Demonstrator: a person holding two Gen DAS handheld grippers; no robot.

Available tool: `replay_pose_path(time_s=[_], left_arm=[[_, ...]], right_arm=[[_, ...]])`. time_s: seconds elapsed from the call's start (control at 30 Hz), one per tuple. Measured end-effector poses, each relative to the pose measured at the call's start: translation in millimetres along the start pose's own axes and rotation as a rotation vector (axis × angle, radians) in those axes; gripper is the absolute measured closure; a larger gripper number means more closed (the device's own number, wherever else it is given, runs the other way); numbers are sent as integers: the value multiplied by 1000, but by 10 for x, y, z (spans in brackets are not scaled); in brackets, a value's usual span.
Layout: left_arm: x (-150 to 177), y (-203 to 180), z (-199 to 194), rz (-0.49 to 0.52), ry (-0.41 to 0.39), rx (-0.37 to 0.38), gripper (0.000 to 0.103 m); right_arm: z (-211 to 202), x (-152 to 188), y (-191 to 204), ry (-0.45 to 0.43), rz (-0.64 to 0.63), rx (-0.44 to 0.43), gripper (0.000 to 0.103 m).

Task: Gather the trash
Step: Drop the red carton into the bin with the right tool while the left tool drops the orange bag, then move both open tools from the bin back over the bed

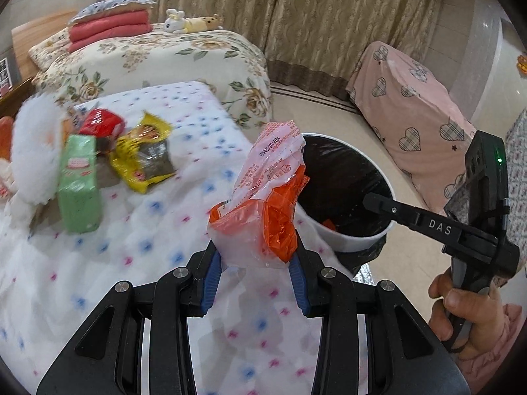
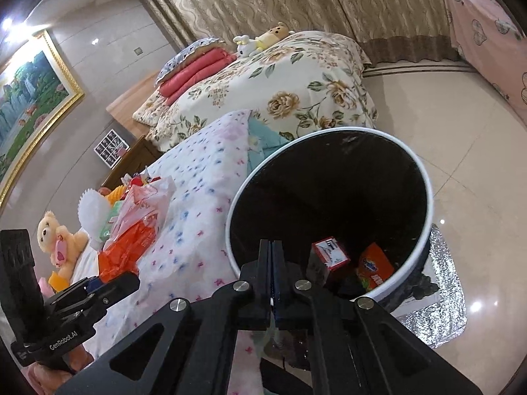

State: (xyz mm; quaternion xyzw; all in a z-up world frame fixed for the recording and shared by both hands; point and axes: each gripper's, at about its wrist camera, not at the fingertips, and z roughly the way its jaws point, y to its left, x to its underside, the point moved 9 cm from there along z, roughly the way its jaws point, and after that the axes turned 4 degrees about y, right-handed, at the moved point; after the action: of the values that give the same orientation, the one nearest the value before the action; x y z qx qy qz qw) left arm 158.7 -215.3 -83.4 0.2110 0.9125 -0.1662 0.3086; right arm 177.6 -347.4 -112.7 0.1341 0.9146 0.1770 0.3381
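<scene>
Jaws of left gripper (image 1: 255, 263) clamp the orange-white wrapper (image 1: 260, 204) between them.

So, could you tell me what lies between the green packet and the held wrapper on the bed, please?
In the left wrist view, a yellow snack packet lies between the green packet and the held wrapper; otherwise only bedspread.

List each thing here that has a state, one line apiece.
left gripper: shut on the orange bag
orange bag: crumpled, held above the bed
right gripper: shut, empty, over the bin
bin: open, black liner in, partly filled
red box: lying in the bin
yellow wrapper: opened, lying on the bed
green pack: lying on the bed
</scene>
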Motion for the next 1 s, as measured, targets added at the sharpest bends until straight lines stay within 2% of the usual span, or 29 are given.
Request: replay_pose_path(time_s=[0.5, 0.6, 0.73, 0.87, 0.93, 1.0], left_arm=[[-161, -405, 404, 51, 60, 43, 64], [-196, -439, 428, 53, 60, 46, 58], [-218, -438, 408, 51, 49, 48, 43], [-208, -380, 361, 36, 41, 46, 42], [-187, -321, 325, 21, 38, 42, 40], [-158, -254, 289, 6, 35, 39, 39]], right_arm=[[-128, -63, -259, -31, 48, 33, 103], [-130, -73, -283, -33, 55, 36, 103], [-122, -70, -297, -32, 61, 38, 103], [-106, -67, -283, -27, 57, 33, 102], [-98, -57, -246, -23, 53, 23, 96], [-87, -53, -215, -21, 55, 14, 95]])
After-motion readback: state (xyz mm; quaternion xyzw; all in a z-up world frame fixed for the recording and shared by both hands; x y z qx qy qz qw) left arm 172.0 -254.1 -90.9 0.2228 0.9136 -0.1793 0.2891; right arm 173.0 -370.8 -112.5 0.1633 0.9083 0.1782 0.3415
